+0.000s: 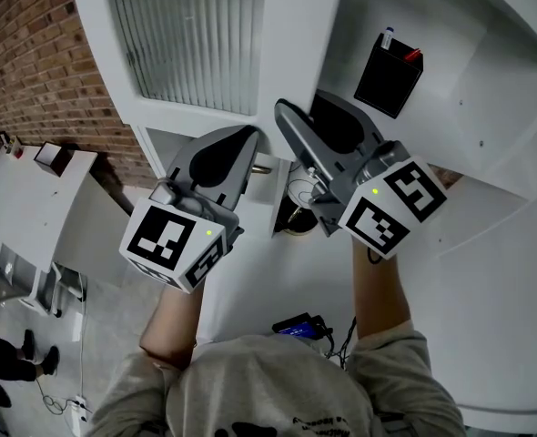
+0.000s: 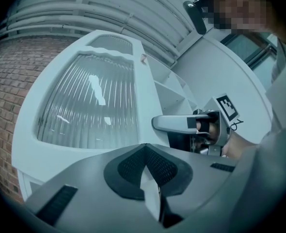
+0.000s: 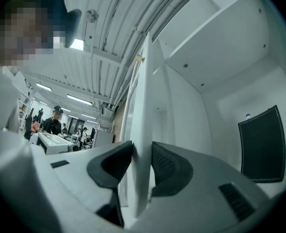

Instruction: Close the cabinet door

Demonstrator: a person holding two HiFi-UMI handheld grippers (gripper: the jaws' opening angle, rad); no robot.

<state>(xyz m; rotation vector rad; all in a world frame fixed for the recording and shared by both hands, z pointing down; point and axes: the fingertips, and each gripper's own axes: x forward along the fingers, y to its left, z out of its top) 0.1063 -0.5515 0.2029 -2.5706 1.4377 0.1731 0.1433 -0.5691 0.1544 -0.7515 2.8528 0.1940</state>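
The head view looks steeply down from above the person's shoulders (image 1: 268, 381). It sits close over the left gripper (image 1: 250, 139) and right gripper (image 1: 285, 116) at mid-frame, with the cabinet door (image 1: 191, 35) across the top. The left gripper view sits low behind its jaws and faces the door's ribbed glass pane (image 2: 85, 106), with the right gripper at middle right. The right gripper view looks along its jaws at the door's edge, very near. All three views share the door.

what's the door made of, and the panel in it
The door: looks like painted or laminated wood board, smooth matte white, with a flat thick edge. The panel: ribbed translucent glass or plastic, can't tell which; fine parallel ridges catch glare.
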